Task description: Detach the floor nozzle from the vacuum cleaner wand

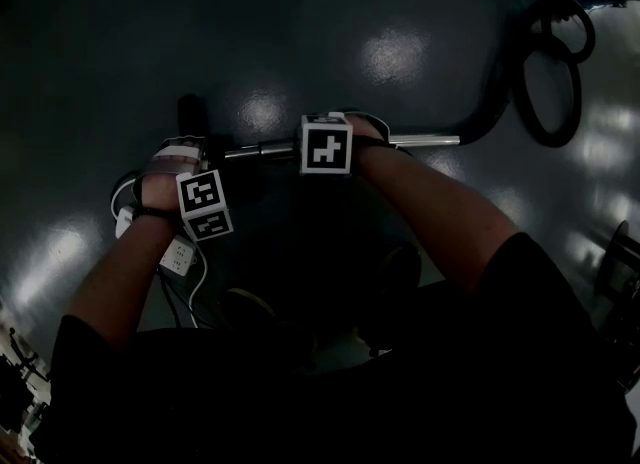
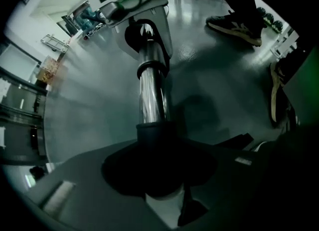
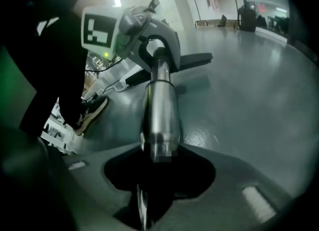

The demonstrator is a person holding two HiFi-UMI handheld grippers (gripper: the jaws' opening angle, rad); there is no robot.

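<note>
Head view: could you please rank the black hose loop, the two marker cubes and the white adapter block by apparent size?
1. Black flexible hose loop.
2. Black-and-white marker cube at left and marker cube at centre: these look alike, so unranked.
3. White plastic adapter block.

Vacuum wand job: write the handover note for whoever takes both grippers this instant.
Left gripper: closed on the black collar at the wand's nozzle end.
Right gripper: closed on the chrome wand, further along toward the hose.
Things: the wand runs across in front of the person; the floor nozzle sits just beyond the left gripper.
Done: both grips are placed.
Left: the nozzle looks still joined, with no gap showing. Pull the two apart, probably steadying the wand with the right gripper.
</note>
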